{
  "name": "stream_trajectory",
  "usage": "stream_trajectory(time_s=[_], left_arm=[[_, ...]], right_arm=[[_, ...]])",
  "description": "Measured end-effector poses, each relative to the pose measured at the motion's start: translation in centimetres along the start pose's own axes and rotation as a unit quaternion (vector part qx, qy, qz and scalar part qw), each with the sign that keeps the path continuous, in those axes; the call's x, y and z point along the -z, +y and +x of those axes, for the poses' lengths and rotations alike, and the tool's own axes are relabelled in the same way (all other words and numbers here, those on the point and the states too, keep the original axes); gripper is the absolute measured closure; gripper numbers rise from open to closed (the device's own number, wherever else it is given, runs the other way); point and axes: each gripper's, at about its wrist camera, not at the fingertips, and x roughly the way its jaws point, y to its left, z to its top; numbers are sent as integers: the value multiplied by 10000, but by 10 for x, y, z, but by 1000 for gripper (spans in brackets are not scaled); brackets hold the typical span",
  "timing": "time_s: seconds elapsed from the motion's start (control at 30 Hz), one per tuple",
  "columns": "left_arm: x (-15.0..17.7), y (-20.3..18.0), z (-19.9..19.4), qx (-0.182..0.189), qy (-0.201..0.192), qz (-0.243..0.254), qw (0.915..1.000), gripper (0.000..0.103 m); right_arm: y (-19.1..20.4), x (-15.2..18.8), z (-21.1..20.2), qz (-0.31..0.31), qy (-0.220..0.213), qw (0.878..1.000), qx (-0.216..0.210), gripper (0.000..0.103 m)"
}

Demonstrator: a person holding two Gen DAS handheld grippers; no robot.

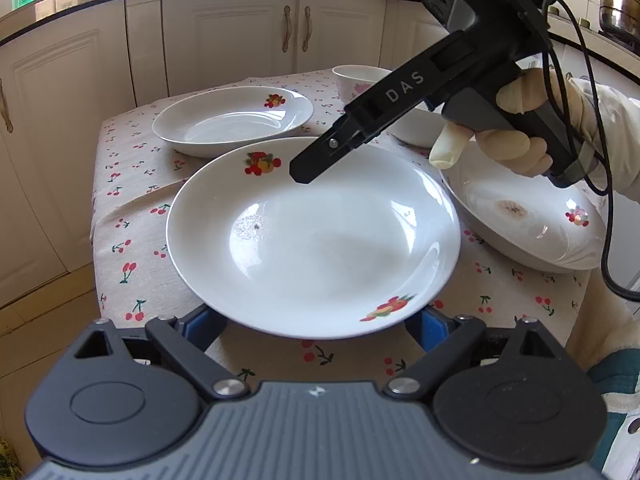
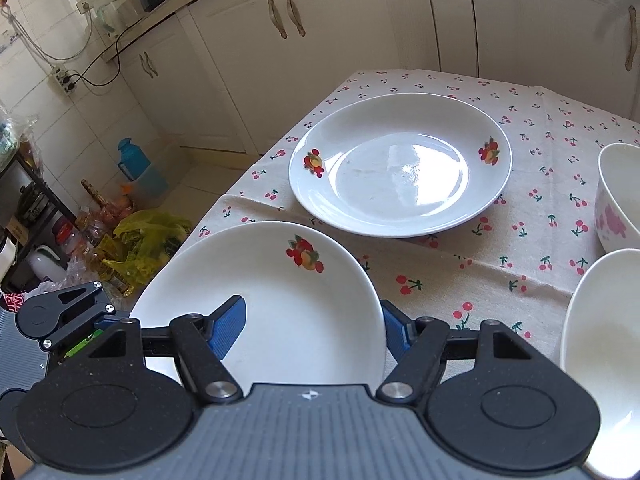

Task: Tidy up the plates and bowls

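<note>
A white deep plate [image 1: 320, 240] with fruit decals lies nearest me on the cherry-print tablecloth [image 1: 132, 200]. My left gripper [image 1: 318, 320] is open, and its blue fingers [image 1: 208, 326] run under the plate's near rim, which hides their tips. A gloved hand holds my right gripper [image 1: 300, 174] over the plate's far rim. In the right wrist view this gripper [image 2: 310, 328] straddles the rim of the plate [image 2: 280, 300], with one blue finger [image 2: 228, 328] inside and the other outside, wide apart. Whether the plate rests on the table or is lifted I cannot tell.
A second fruit plate [image 1: 232, 120] [image 2: 400, 164] sits farther back. A stained plate [image 1: 520, 220] lies at the right. A pink-flowered bowl [image 1: 356, 80] [image 2: 618, 196] and a plain white bowl [image 1: 416, 128] [image 2: 600, 360] stand nearby. White cabinets [image 1: 228, 32] ring the table, and a yellow bag [image 2: 152, 240] lies among floor clutter.
</note>
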Motion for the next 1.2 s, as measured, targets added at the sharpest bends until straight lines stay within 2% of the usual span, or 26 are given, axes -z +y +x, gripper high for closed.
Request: stream_trajectory(time_s=[0.3,0.47,0.7,0.9,1.0,1.2], left_arm=[[1,-1,0,-22,-50,10,10000,8],[5,-9,-9,-201,-183,88,9996,5],[7,-23,-30,-480,-338,5,9983,2],[6,-43,-48,-701,-587,-160,9957,1],[7,-55,-55,-784,-725,-272,9939,1],[7,-82,-65,-846,-1018,-525,9898,1]], right_arm=[[2,0,1,-91,-16,9999,65,24],[8,1,-11,-176,-206,9996,61,5],[24,13,-49,-516,-539,9967,324,0],[39,43,-90,-772,-876,9904,734,0],[45,66,-108,-885,-972,9863,995,0],[51,116,-141,-857,-1144,9821,1224,0]])
